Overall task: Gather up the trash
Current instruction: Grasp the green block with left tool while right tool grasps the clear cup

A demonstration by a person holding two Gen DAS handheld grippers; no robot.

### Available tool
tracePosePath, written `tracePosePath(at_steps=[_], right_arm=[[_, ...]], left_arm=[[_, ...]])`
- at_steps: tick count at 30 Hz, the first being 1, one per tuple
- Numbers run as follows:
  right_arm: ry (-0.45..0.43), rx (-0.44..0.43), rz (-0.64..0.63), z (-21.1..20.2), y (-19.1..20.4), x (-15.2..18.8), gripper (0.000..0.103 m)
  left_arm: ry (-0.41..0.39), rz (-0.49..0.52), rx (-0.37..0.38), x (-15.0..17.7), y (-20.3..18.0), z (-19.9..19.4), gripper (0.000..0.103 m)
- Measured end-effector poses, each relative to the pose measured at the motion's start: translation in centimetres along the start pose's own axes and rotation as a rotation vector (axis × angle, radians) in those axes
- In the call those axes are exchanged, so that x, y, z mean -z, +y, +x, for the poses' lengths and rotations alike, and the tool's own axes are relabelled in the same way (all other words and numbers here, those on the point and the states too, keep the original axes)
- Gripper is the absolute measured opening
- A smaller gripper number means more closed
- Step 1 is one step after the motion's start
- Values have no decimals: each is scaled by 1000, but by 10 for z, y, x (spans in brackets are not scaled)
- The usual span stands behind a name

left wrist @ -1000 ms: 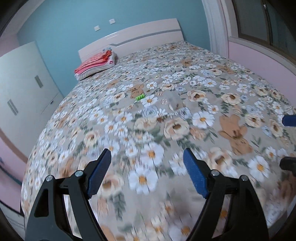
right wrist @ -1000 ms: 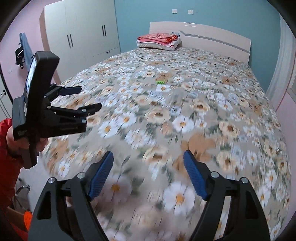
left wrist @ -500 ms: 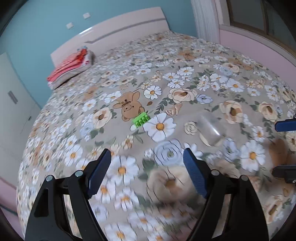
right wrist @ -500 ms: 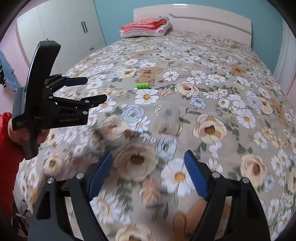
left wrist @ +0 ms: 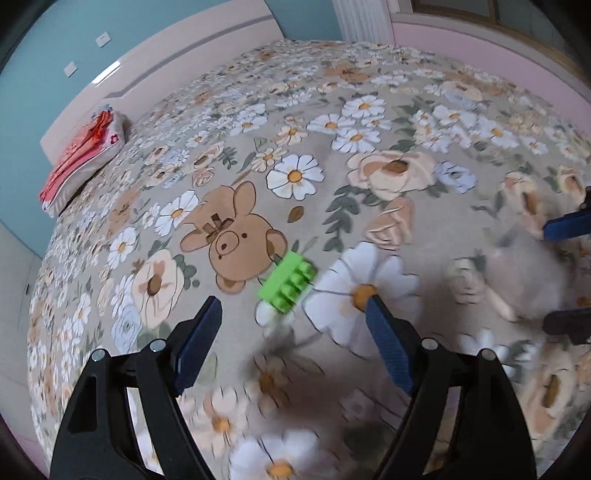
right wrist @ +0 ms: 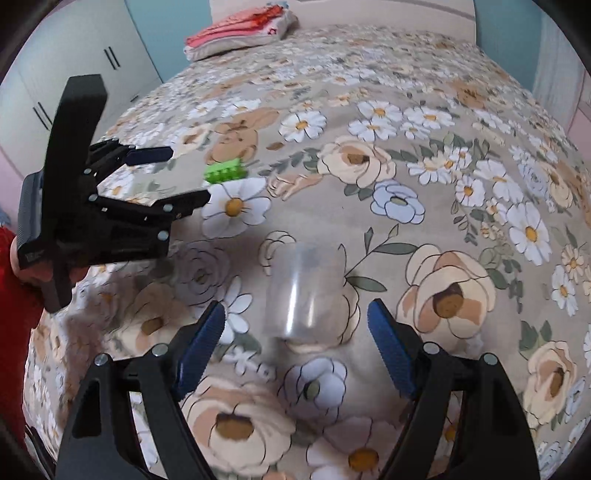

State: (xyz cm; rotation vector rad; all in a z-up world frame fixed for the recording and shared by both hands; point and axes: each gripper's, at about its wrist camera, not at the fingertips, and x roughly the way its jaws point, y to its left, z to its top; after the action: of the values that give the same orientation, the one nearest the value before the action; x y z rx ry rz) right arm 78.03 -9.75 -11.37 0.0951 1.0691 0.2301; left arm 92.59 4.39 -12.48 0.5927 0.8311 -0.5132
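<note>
Both grippers have dropped close to the floral bedspread (left wrist: 369, 110) — left gripper (left wrist: 293, 325) wide before the green plastic brick (left wrist: 288, 282), right gripper (right wrist: 295, 332) wide, bracketing the clear plastic cup (right wrist: 304, 291).

A bed with a floral bedspread (left wrist: 369, 110) and pale headboard (left wrist: 177, 62) stands against a blue wall (left wrist: 48, 44). White wardrobes (right wrist: 92, 55) stand at far left; folded red bedding (right wrist: 240, 26) lies by the headboard.

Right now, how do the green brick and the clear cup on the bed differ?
The green brick is opaque, bright and studded; the clear cup is see-through and smooth. The brick lies ahead of the left tool, the cup ahead of the right tool. Both rest ungrasped on the floral bedspread, each tool open.
</note>
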Motion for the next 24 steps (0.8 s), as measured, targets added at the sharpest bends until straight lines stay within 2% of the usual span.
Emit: tracePosePath(at_steps=[4, 11, 12, 14, 16, 18, 19, 20, 21, 24], right_arm=[[4, 15, -14, 15, -1, -4, 82], [24, 4, 11, 35, -11, -8, 82], [22, 4, 9, 35, -11, -8, 82], [19, 12, -1, 36, -9, -7, 81], [15, 18, -9, 37, -7, -7, 81], [12, 23, -24, 38, -4, -6, 71], [11, 26, -35, 39, -2, -5, 64], [12, 25, -45, 39, 0, -4, 56], [11, 24, -52, 40, 1, -4, 53], [6, 21, -53, 41, -2, -1, 49]], left_arm=[[-20, 43, 7, -6, 9, 24, 79], [-29, -20, 88, -7, 28, 51, 78], [-32, -24, 96, -6, 28, 52, 76], [-14, -23, 131, -3, 26, 57, 62], [-7, -15, 147, -1, 20, 60, 54], [-2, -26, 145, -1, 17, 62, 48], [1, -41, 158, -1, 17, 63, 39], [3, -52, 160, -2, 16, 63, 39], [1, -58, 147, -1, 14, 62, 39], [-1, -80, 112, 3, 11, 58, 38]])
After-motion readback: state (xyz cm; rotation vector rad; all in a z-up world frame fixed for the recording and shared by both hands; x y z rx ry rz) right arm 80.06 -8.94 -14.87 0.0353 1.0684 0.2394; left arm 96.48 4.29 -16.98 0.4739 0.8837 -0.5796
